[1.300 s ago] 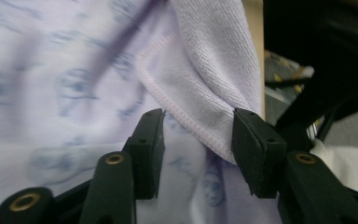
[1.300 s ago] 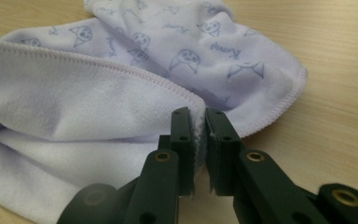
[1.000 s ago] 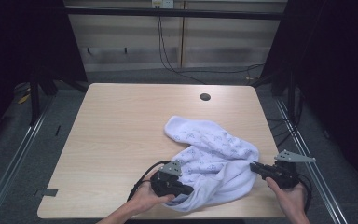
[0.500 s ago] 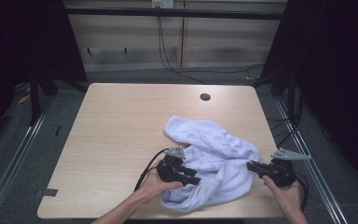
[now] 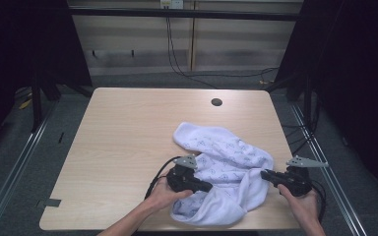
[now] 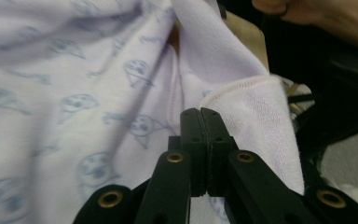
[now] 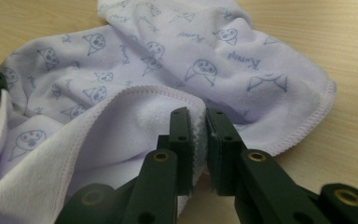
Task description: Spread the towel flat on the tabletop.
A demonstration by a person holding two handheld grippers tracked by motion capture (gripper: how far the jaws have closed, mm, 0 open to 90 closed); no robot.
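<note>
Left gripper (image 5: 207,187) jaws pressed together, pads meeting, just closing, at towel (image 5: 226,164) fold. Right gripper (image 5: 265,174) pinches towel's hemmed edge. Towel bunched at table (image 5: 123,132) near-right, close to front edge; far and left tabletop bare. Right gripper view shows printed animal faces; high view shows hole (image 5: 216,102).

A pale lilac towel (image 5: 224,169) printed with small blue animal faces is lying crumpled on the near right part of the tabletop (image 5: 128,132), its stitched hem folding over.
</note>
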